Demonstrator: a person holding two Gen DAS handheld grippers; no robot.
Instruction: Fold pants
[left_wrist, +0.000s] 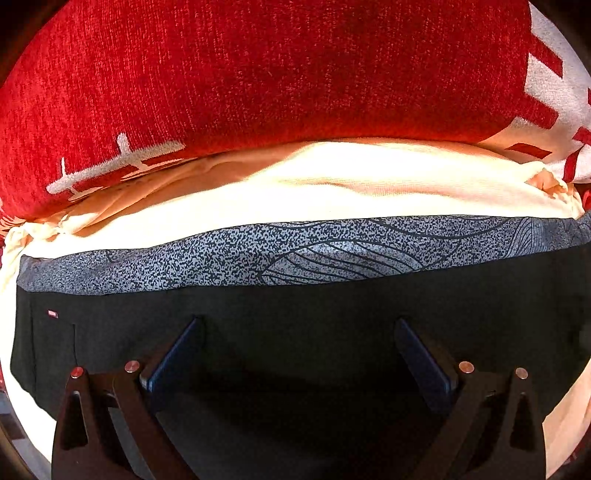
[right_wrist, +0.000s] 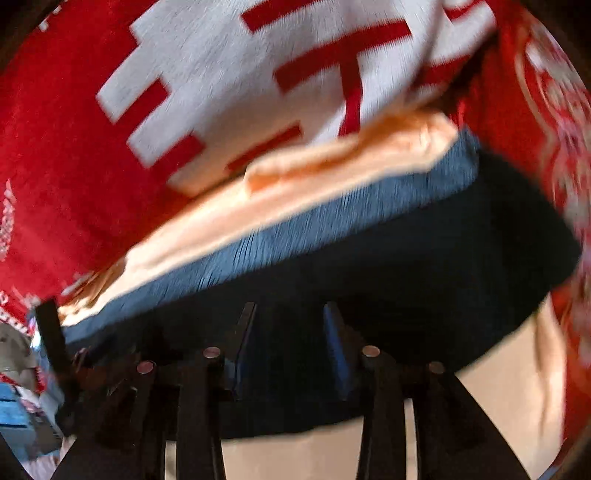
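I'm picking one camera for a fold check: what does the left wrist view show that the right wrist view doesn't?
Only the left wrist view shows the leaf-line print on the speckled grey waistband, a small red tag and the wide-open left gripper. Only the blurred right wrist view shows the narrower-set right gripper and clutter at lower left. Both show the black pants, cream cloth and red-and-white woven blanket.

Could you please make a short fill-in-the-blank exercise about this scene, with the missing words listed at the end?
1. The fingers of the left tool stand wide ____.
2. The dark pants have a speckled ____ band along the far edge.
3. Behind the pants lies a cream cloth, then a ____ blanket with white shapes.

Missing words: apart (open); grey; red
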